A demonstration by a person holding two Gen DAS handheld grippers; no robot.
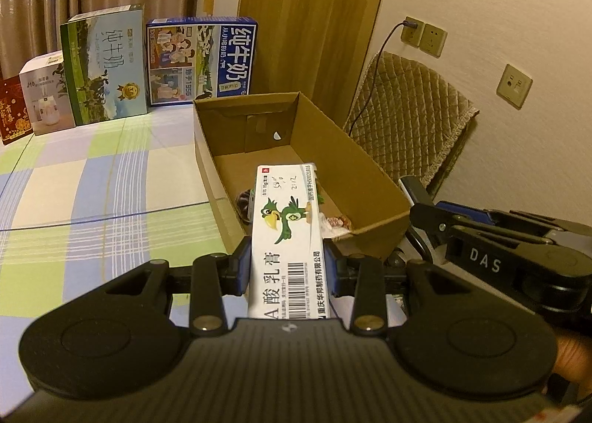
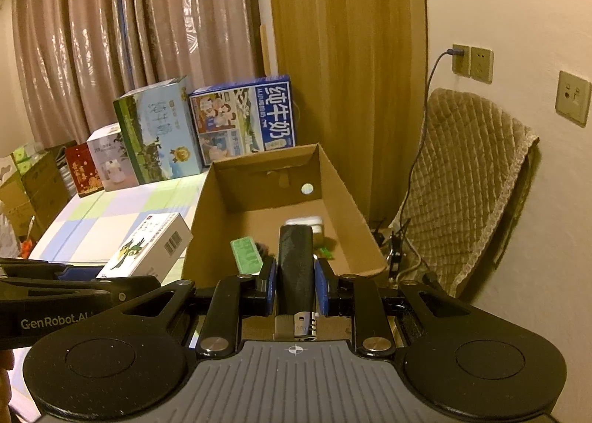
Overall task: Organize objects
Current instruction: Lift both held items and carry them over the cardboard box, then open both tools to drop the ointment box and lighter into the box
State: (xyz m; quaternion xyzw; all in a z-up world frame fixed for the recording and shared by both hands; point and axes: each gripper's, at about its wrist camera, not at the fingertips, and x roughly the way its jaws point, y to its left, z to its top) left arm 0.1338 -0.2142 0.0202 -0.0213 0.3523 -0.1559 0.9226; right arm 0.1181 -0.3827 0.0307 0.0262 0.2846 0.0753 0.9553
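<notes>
Currently left gripper [image 1: 288, 267] clamps ointment carton [image 1: 286, 227] mid-frame over cardboard box [image 1: 370, 178]; light, crushable, hold side faces. Right gripper [image 2: 296, 288] clamps black lighter [image 2: 296, 267] lower centre; rigid, slick.

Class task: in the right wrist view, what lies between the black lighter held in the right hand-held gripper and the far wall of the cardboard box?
In the right wrist view, past the black lighter, a blurred white object lies on the box floor, then bare cardboard up to the cardboard box's far wall.
</notes>
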